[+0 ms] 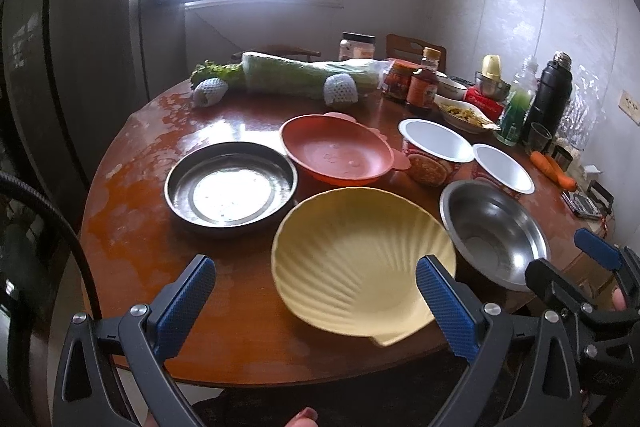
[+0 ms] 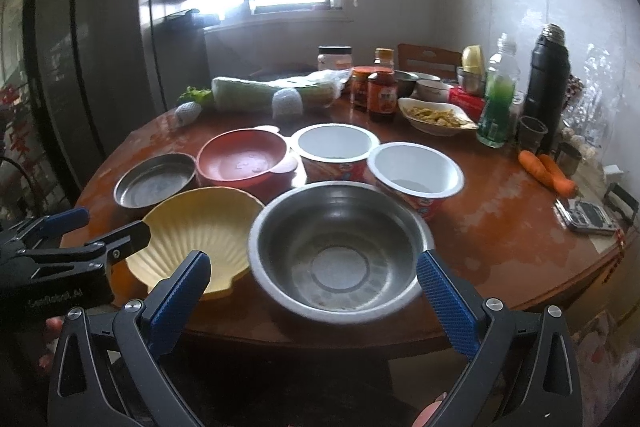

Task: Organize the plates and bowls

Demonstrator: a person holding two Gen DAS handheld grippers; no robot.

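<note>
On the round wooden table, a yellow shell-shaped plate lies near the front edge. My left gripper is open just in front of it, its right finger over the plate's near rim. Behind stand a steel round pan and a red bowl. Two white-lined paper cups stand behind a steel bowl. My right gripper is open with its fingers on either side of the steel bowl's near rim, holding nothing. The left gripper shows beside the yellow plate.
A wrapped cabbage, sauce jars and a bottle, a dish of food, a green drink bottle, a black flask, carrots and a phone crowd the back and right. A window is behind.
</note>
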